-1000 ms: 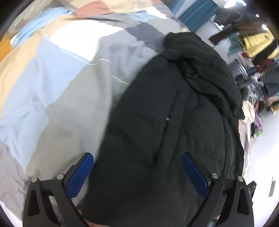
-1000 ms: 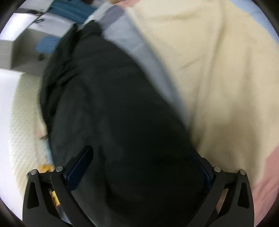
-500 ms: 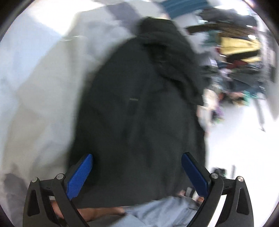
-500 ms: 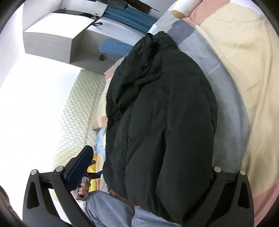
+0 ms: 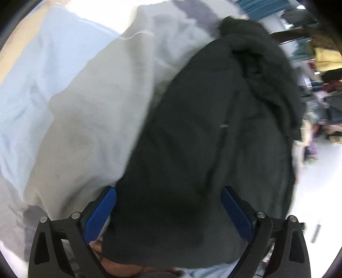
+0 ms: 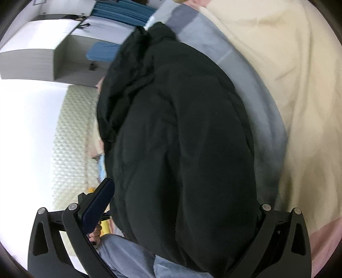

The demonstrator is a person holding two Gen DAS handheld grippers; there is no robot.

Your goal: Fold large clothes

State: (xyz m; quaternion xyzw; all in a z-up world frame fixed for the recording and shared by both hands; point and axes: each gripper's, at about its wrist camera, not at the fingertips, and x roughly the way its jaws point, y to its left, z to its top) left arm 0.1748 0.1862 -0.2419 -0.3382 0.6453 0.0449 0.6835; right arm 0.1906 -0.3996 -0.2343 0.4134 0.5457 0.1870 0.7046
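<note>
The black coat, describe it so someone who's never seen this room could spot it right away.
Find the bed with the patchwork quilt of pale blue, grey and cream blocks. The black coat lies lengthwise along its edge, hood end farthest away. It is the only dark, puffy item on that light bedding.

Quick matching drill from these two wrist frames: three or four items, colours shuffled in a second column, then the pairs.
Things:
1. jacket
2. pads of the left gripper
3. bedspread patch right of the jacket, in the right wrist view
4. curtain at the top of the right wrist view

Colours:
A. cream
B. teal blue
C. black
D. bright blue

Pairs: 1-C, 2-D, 3-A, 4-B
</note>
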